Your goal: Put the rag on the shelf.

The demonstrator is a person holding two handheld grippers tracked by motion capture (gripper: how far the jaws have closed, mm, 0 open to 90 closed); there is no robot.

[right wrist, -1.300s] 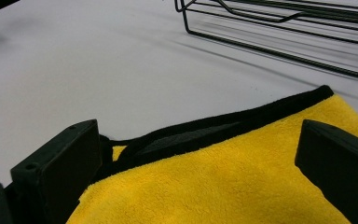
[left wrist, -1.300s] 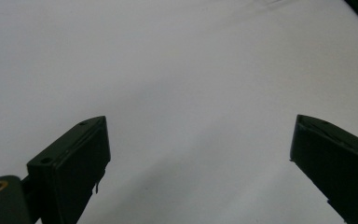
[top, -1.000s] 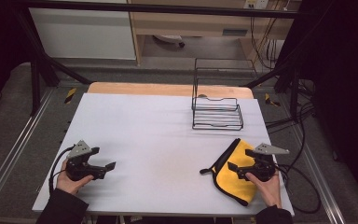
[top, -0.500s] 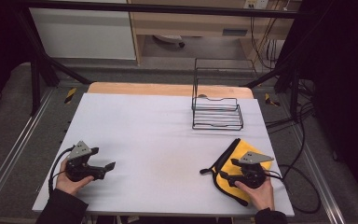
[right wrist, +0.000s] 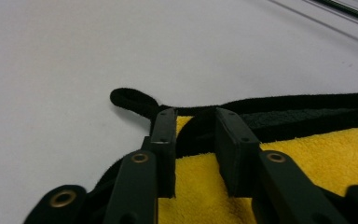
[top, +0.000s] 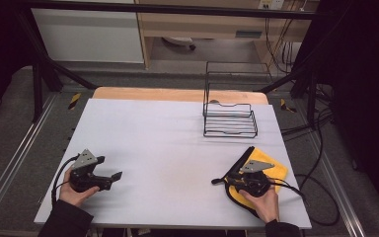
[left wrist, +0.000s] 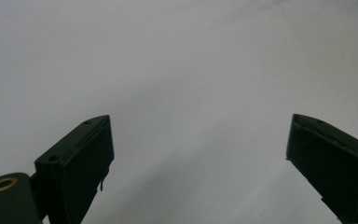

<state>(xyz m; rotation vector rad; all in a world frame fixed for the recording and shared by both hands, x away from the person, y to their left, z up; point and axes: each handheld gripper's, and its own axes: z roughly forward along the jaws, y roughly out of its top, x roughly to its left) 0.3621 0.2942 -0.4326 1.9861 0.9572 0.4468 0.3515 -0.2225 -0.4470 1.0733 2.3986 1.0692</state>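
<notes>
A yellow cloth (top: pixel 277 170) with black trim lies at the near right of the white table (top: pixel 168 133). My right gripper (top: pixel 227 180) rests on its left corner, pointing left. In the right gripper view the jaws stand close together, and the right gripper (right wrist: pixel 195 119) is shut on a raised fold of the yellow cloth (right wrist: pixel 317 149) at its black hem. A black hanging loop (right wrist: pixel 130 100) sticks out just past the fingertips. My left gripper (top: pixel 116 176) sits at the near left, held in a hand. The left gripper (left wrist: pixel 198 158) is wide open over bare table.
A black wire rack (top: pixel 229 118) stands at the back right of the table, beyond the cloth. A wooden strip (top: pixel 177 94) edges the far side. Cables (top: pixel 321 197) trail off the right edge.
My right gripper has moved left and nearer across the cloth to its left corner. The left gripper has stayed where it was.
</notes>
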